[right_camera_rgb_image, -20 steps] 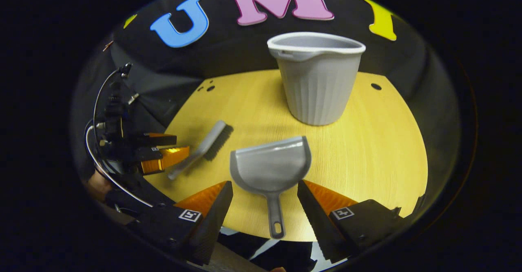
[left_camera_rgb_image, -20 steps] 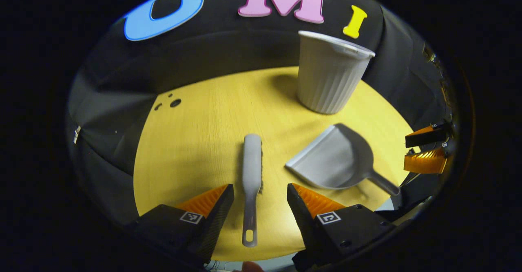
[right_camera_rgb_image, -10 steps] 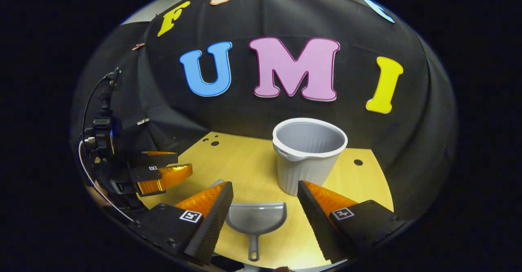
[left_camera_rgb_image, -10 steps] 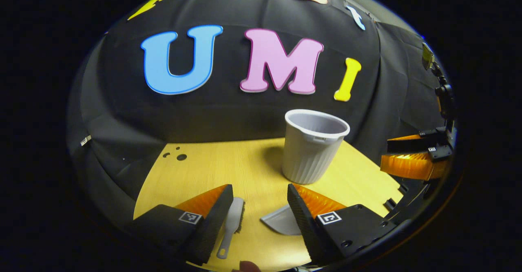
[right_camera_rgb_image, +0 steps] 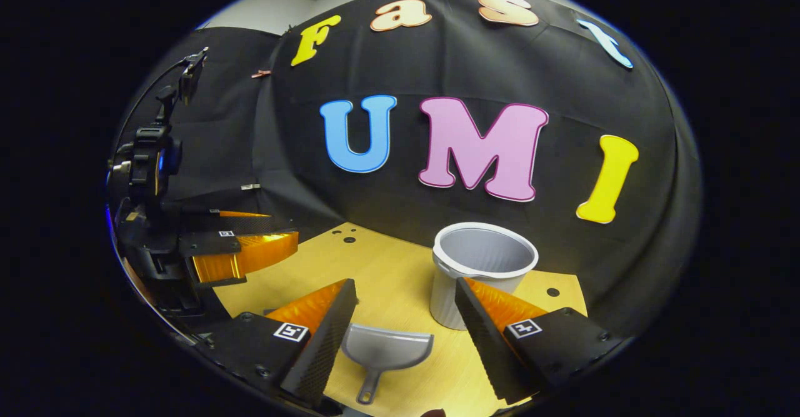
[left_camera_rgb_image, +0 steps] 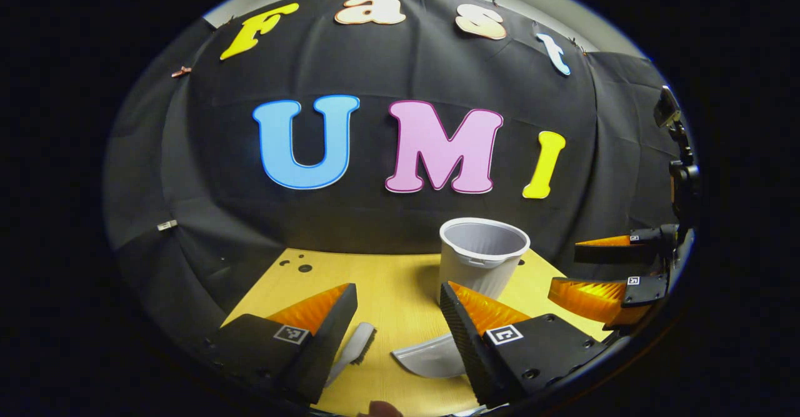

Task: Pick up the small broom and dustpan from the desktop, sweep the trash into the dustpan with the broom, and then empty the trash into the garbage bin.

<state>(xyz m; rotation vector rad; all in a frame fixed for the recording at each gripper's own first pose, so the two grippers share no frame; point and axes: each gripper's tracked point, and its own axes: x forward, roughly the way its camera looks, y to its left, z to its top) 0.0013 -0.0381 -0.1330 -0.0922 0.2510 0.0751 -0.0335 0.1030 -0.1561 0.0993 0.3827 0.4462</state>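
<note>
Both cameras are tilting further up than half a second ago, so more of the booth wall is showing and the worktop (left_camera_rgb_image: 400, 279) is sinking toward the bottom of each view.

Seen from the left gripper view, the left gripper (left_camera_rgb_image: 398, 304) is hovering above the near edge of the worktop with its jaws released and spread wide, grasping nothing. The small broom (left_camera_rgb_image: 355, 349) is lying flat on the worktop between them, close to the left finger, bristles facing right. The dustpan (left_camera_rgb_image: 427, 358) is lying just right of it, partly hidden behind the right finger. The garbage bin (left_camera_rgb_image: 482, 256) is standing upright farther back, to the right.

Seen from the right gripper view, the right gripper (right_camera_rgb_image: 405, 301) is likewise hanging over the near edge, jaws released and empty. The dustpan (right_camera_rgb_image: 386, 353) is resting between its fingers, handle pointing near, and the bin (right_camera_rgb_image: 482, 266) is standing just beyond. Both tools are sitting untouched.
</note>
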